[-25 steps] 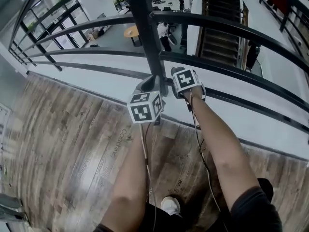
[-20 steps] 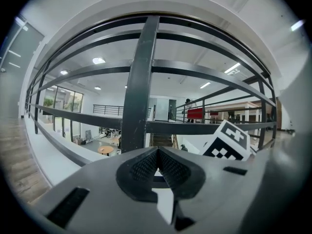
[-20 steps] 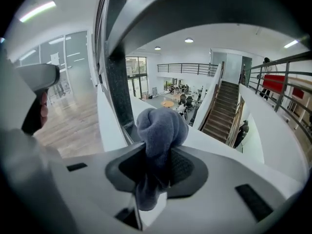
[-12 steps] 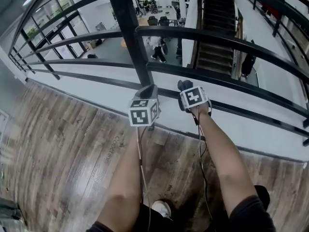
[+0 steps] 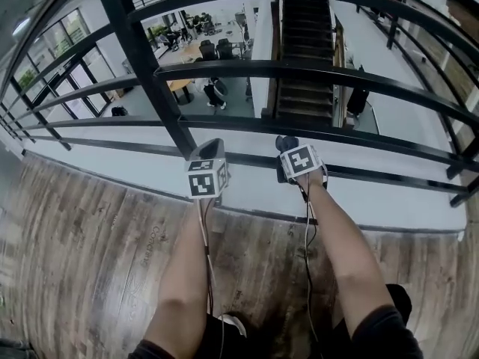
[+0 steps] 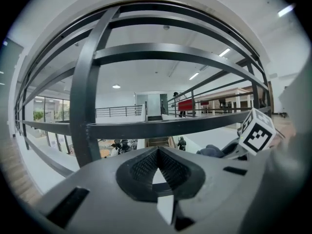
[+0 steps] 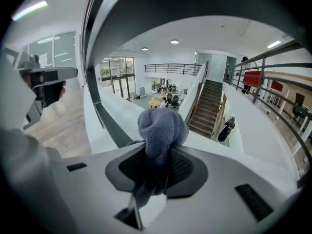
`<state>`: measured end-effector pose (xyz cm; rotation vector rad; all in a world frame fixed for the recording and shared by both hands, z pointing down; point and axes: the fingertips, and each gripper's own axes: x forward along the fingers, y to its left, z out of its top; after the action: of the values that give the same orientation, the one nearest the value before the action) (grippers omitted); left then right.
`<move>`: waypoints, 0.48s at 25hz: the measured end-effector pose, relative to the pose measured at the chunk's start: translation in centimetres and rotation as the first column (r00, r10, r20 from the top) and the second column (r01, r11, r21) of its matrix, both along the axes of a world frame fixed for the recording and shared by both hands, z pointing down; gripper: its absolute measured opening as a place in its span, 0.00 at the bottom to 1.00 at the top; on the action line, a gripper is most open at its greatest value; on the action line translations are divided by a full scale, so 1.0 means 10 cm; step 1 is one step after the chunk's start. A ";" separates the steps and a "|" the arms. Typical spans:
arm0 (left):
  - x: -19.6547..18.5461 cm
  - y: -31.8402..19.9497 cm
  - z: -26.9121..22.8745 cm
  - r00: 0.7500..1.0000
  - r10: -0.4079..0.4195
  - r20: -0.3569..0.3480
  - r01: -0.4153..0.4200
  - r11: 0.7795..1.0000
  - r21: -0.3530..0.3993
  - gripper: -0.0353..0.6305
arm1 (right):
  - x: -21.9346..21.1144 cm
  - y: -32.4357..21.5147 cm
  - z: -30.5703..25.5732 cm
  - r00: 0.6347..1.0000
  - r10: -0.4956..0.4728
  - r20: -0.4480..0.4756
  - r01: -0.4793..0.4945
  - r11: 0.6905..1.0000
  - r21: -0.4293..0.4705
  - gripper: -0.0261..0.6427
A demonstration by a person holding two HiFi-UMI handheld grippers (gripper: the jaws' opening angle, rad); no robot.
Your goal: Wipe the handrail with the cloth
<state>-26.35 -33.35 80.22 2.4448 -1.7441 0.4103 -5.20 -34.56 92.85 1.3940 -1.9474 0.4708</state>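
The black metal handrail [image 5: 352, 78] runs in several curved bars across the head view, with an upright post [image 5: 142, 58] at the left. My right gripper [image 5: 287, 145] is shut on a bunched blue-grey cloth [image 7: 162, 129], which sits just below one of the lower bars [image 5: 374, 137]. In the right gripper view a dark bar [image 7: 195, 4] passes close above the cloth without clearly touching it. My left gripper [image 5: 212, 150] is beside the foot of the post, shut with nothing between its fingers [image 6: 146, 165]. The right gripper's marker cube [image 6: 257, 133] shows to its right.
Beyond the rails lies a drop to a lower floor with a staircase [image 5: 314, 51], tables and people. A white ledge [image 5: 374, 197] runs under the rails. Wooden flooring [image 5: 90, 238] and the person's shoe [image 5: 232, 324] are below me.
The post has slid left in the head view and more rails show. Both grippers sit a little lower and to its right. The cloth stays clamped in the right gripper.
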 end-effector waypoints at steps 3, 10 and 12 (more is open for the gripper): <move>0.39 0.01 0.16 1.000 0.029 -0.005 -0.029 0.999 -0.037 0.05 | 0.42 0.07 0.03 0.999 0.033 0.027 -0.033 0.999 0.011 0.19; 1.13 0.05 0.47 0.996 0.092 -0.021 -0.094 0.990 -0.105 0.05 | 1.49 0.39 0.03 0.996 0.092 -0.006 -0.091 0.995 0.049 0.19; 1.40 0.07 0.54 0.992 0.123 -0.022 -0.125 0.985 -0.116 0.05 | 1.83 0.50 0.06 0.992 0.126 -0.008 -0.126 0.991 0.035 0.19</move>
<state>-12.36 -32.63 85.65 2.4742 -1.5212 0.4909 13.10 -29.60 93.45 1.5451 -1.8747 0.4894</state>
